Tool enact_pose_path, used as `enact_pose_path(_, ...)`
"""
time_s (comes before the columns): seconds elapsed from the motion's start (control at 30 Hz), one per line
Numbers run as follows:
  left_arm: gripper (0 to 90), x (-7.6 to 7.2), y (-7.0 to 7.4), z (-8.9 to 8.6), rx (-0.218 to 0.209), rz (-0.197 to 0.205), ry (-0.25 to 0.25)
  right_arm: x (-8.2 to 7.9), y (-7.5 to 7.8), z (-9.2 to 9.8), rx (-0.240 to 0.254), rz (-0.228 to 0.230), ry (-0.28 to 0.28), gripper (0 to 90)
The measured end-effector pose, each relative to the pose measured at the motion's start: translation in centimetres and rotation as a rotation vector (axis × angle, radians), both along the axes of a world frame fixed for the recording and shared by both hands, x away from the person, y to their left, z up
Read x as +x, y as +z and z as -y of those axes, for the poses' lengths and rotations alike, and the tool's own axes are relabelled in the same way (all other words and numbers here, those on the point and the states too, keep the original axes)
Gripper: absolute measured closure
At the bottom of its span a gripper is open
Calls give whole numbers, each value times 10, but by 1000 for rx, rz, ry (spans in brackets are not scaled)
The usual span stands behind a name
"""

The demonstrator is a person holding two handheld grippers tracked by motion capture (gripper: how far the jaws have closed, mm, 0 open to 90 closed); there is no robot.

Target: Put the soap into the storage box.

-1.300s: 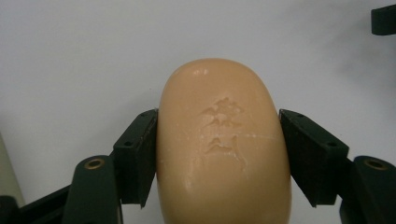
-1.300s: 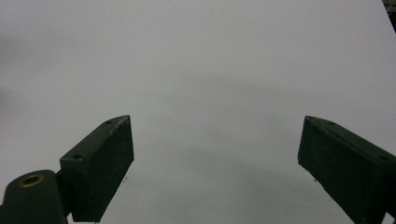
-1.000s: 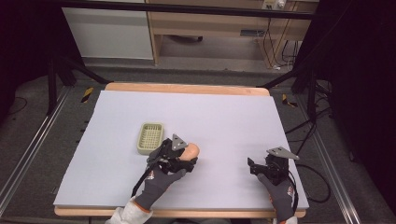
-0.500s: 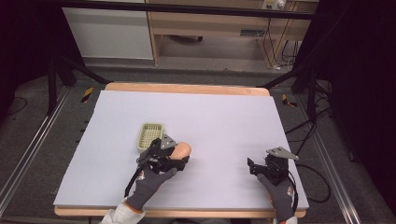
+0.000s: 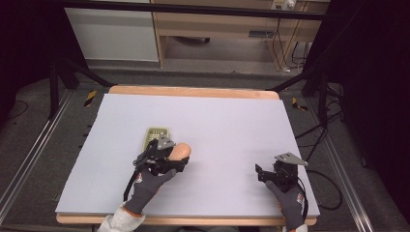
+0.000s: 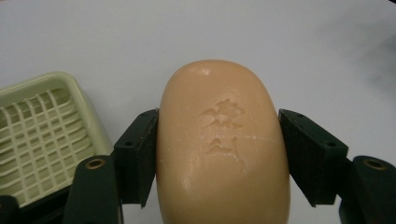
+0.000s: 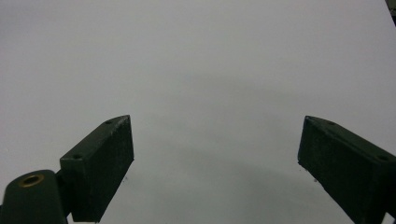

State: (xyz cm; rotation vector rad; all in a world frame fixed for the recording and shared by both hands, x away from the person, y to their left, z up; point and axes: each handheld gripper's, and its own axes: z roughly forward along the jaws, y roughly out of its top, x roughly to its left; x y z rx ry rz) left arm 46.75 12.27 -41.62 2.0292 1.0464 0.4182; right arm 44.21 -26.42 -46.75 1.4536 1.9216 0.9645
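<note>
Soap fills the space between the jaws of the left claw (image 6: 219, 154): one peach-coloured oval bar (image 6: 222, 144), pressed on both flanks by the black jaws, so the claw is clenched on it. The left gripper view gives what the high view cannot: a stamped mark on the bar's top face and the grid floor of the pale green soap dish (image 6: 44, 135) lying just beside the bar, to its left. From the high view, the soap bar (image 5: 178, 151) sits at the near-left part of the desk (image 5: 232, 121), with the soap dish (image 5: 155, 136) just behind it, and it cannot be told there whether they touch.

The right claw (image 7: 215, 163) stands released, its two jaws wide apart with bare grey desk between them. The high view places the right claw (image 5: 261, 173) at the near-right of the desk, well apart from the soap, held by a gloved hand (image 5: 289, 200). Another gloved hand (image 5: 147, 186) holds the left claw.

Count: one soap bar, one dish, two claws, two gloved hands.
</note>
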Motion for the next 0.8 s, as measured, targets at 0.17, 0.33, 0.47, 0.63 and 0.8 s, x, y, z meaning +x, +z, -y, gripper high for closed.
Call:
enact_pose_path(0.17, 318, 4, 4, -9, -10, 5, 17, 0, 0, 0, 0, -2, 0, 108)
enact_pose_path(0.33, 318, 9, 8, -18, -14, 15, 48, 0, 0, 0, -5, 1, 1, 108)
enact_pose_path(0.47, 318, 13, 8, -23, -8, 20, 63, 1, 0, 0, -5, -1, 2, 108)
enact_pose_path(0.63, 319, 19, 9, -29, -7, 24, 84, 1, 0, -1, -7, -1, 3, 107)
enact_pose_path(0.8, 319, 26, 9, -36, 1, 24, 104, 1, 0, -1, -6, -3, 4, 107)
